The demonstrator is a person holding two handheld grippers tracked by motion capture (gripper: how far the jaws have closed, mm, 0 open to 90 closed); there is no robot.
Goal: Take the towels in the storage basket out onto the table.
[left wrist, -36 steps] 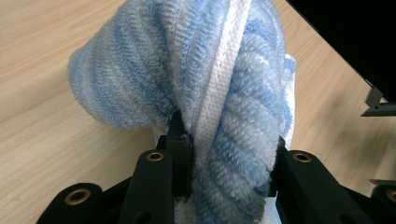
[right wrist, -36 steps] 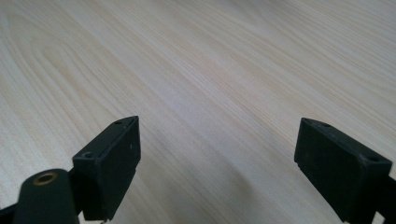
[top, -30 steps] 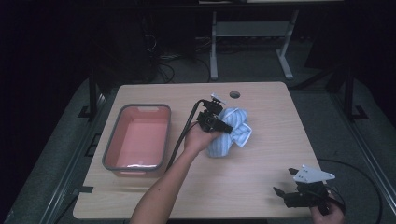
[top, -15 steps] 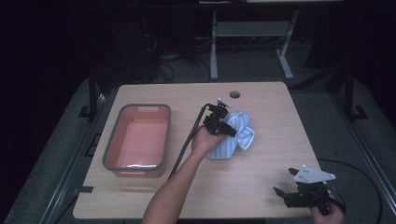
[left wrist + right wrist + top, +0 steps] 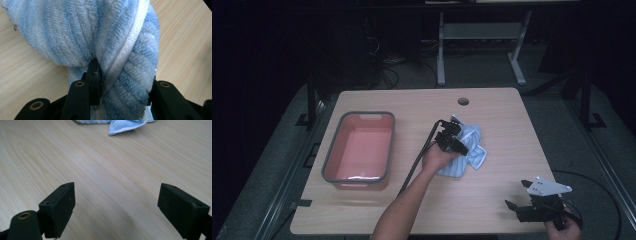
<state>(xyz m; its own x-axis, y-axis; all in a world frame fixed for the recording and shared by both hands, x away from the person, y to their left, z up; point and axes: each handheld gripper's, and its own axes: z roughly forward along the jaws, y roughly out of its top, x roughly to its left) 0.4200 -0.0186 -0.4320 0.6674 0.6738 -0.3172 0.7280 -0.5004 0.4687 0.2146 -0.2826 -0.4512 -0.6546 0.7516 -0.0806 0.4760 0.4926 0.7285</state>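
Wood table (image 5: pixel 492 200) mid | L gripper (image 5: pixel 122 82) jaws easing apart, towel (image 5: pixel 467 150) fold between, setting down | R gripper (image 5: pixel 117 207) agape, idle near-right corner

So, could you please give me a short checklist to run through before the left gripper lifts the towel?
1. Towel between the left gripper jaws: ok; they have just been opening slightly, fabric bunched between them.
2. Grip firm enough to lift: cannot tell.
3. Red bin empty to receive it: ok.
4. Right gripper open, apart from the towel: ok.
5. Table free between towel and bin: ok.
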